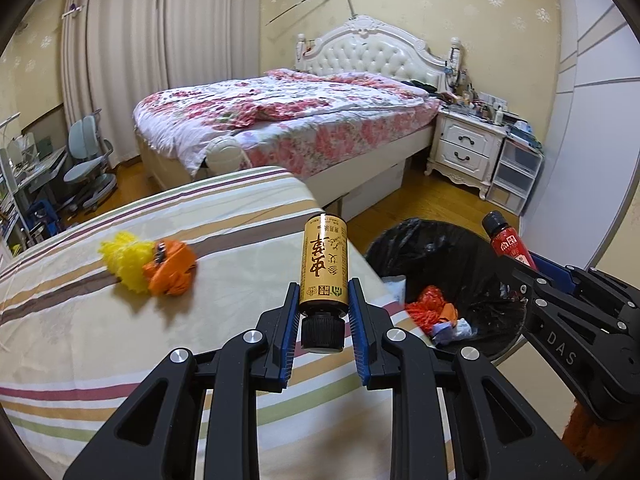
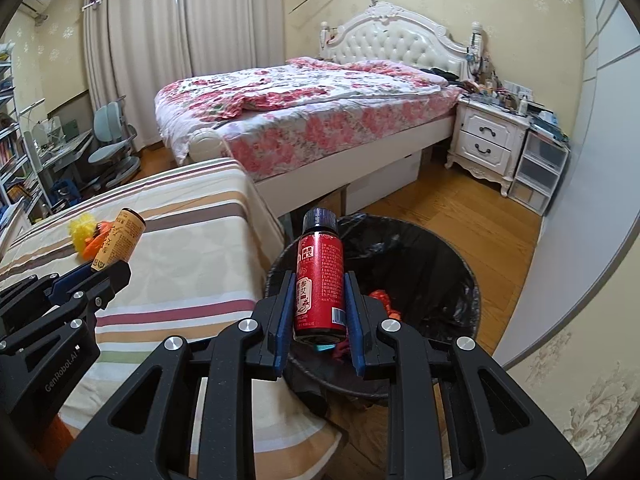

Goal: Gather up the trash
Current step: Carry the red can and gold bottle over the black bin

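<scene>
Left fingers [image 1: 323, 312] clamped on gold bottle [image 1: 323, 268], above striped counter [image 1: 120, 340]. Right fingers [image 2: 319, 312] clamped on red bottle [image 2: 319, 284], above bin [image 2: 460, 264].

Desk [image 1: 120, 360] left, bin [image 1: 400, 240] right, bed [image 1: 280, 120] behind.
One bottle [image 1: 323, 268] over desk edge, another bottle [image 2: 319, 284] over bin; toy [image 1: 148, 264] on desk; scraps [image 1: 432, 308] in bin.

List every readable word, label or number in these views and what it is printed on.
"DAS": body of the right gripper.
"GenRobot.AI": body of the left gripper.
Gold bottle: large Chinese characters, seen upside down; small print unreadable.
Red bottle: Chinese text and a barcode, too small to read.
</scene>
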Demonstrator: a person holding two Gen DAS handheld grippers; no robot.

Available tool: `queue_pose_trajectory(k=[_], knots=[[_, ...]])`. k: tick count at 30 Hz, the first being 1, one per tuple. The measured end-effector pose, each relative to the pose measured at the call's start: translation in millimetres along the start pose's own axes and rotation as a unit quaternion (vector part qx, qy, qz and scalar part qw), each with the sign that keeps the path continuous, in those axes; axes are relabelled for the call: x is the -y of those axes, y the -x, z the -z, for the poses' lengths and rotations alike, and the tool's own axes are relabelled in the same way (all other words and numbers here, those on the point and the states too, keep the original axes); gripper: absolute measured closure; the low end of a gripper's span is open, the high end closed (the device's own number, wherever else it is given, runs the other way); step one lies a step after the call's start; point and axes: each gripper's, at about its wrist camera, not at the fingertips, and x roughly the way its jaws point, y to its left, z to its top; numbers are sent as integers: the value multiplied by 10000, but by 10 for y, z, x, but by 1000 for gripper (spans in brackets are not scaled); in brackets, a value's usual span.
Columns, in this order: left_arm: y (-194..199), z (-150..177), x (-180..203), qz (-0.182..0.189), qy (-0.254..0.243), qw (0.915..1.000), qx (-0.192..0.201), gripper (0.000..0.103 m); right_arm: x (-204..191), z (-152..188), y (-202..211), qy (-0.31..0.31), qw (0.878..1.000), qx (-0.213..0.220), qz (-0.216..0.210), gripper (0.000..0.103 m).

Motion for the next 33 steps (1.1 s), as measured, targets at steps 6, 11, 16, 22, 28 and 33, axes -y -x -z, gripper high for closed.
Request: queue_pose_trajectory(k=[6,11,16,22,28,33], knots=[[-161,-66,189,106,-130,9999,-31,78,191,-27,-53,-103,9998,35,165,80],[-309,-146,307,128,-245,9996,-52,78,285,-52,-138,-150,9996,45,250,80],[-430,-216,391,124,-315,9994,-96,78,369,-61,-236,-176,9993,27,339,80],[-584,-274,478,131,-380,9991,-146,78,467,-93,-306,-246,9989,30,398,80],[-732,-328,549,137,-426,9988,-196,78,575,-134,-397,-343,9985,10,437,80],[-847,-371,609,142,-456,9985,-253,78,646,-154,-467,-416,9981,0,465,80]])
